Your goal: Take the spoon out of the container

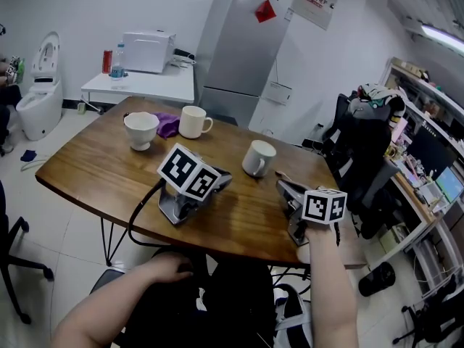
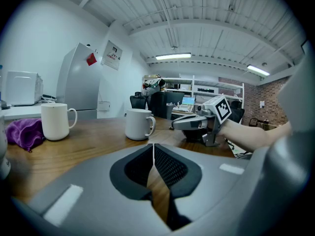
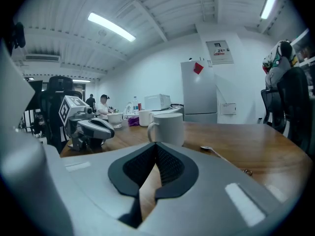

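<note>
1. Right gripper: the jaws are pressed together at the tips and hold nothing. The right hand grips it, just above the table.
2. Left gripper: the jaws are pressed together at the tips and hold nothing. It rests on the table. The left hand is well apart from it, below the table edge.
3. Spoon: one. It lies flat on the table, outside every vessel, ahead of the right gripper and to its right. It is just right of the near mug.
4. The near mug stands directly ahead of the right gripper, and ahead and slightly left of the left gripper.
5. The far mug and the cloth are to the left of the left gripper's line. The cup is just beside the cloth.
6. Count: two grippers, two mugs, one cup, one cloth, one spoon, one table.
7. Materials and shapes:
   - Pads: black, with a fine grid texture.
   - Gripper bodies: smooth grey. Each carries a white cube with black square markers.
   - Mugs: white, glossy and cylindrical, each with one loop handle.
   - Cup: white and flared, on a narrow foot.
   - Cloth: purple and crumpled.
   - Spoon: thin, shiny metal.
   - Table: brown wood with visible grain, a glossy finish and a rounded outline.
</note>
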